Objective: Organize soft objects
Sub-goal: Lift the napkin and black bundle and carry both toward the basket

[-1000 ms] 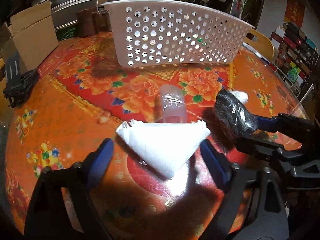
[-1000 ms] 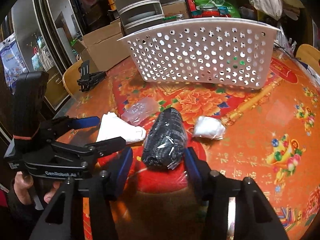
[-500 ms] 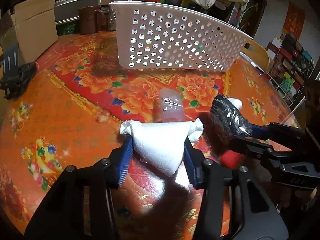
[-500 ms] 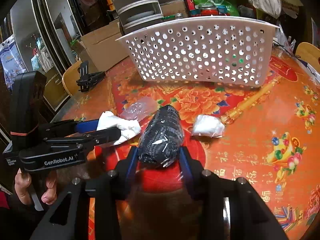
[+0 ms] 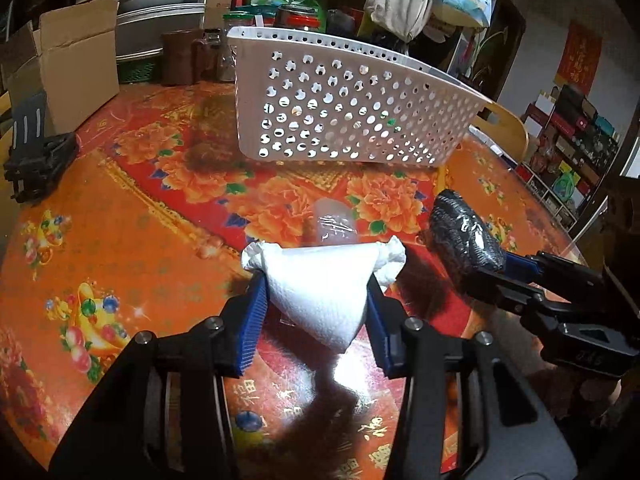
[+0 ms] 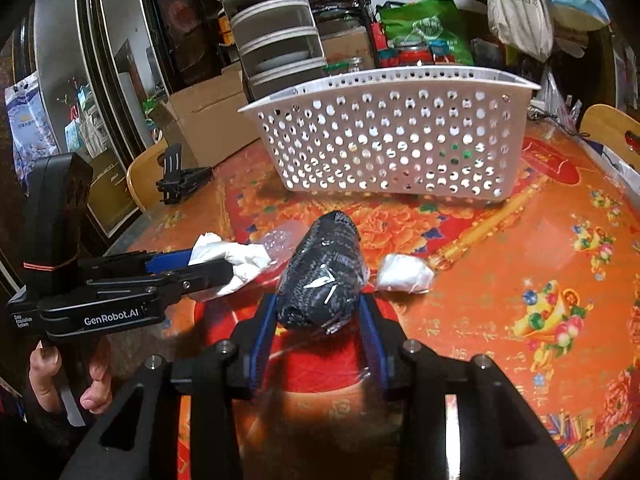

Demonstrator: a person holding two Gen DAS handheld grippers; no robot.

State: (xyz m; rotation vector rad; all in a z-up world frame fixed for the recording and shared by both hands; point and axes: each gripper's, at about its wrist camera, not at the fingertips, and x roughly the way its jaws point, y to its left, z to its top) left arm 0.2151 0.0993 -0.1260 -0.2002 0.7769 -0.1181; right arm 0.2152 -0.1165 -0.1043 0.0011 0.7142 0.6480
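My left gripper [image 5: 316,292] is shut on a white folded cloth [image 5: 320,284], its blue pads pressing both sides; the same white cloth [image 6: 236,258] shows between the left gripper's fingers [image 6: 208,272] in the right wrist view. My right gripper [image 6: 318,304] is shut on a dark knitted roll wrapped in clear plastic [image 6: 324,276], and that dark roll [image 5: 466,240] sits at the right in the left wrist view. Both items look lifted a little off the table. A small white bundle [image 6: 404,278] and a clear plastic packet [image 5: 334,226] lie on the floral tablecloth. A white perforated basket [image 5: 348,116] stands behind.
Around the table's far edge stand cardboard boxes [image 5: 68,68], jars [image 5: 296,16], a brown mug [image 5: 180,58] and bags. A black clamp-like tool [image 5: 36,160] lies at the left edge. A person's hand [image 6: 68,384] holds the left gripper's handle. Wooden chairs [image 6: 612,128] flank the table.
Both grippers closed from open: the left onto the white cloth, the right onto the dark wrapped roll. Both items then rose slightly from the tablecloth.
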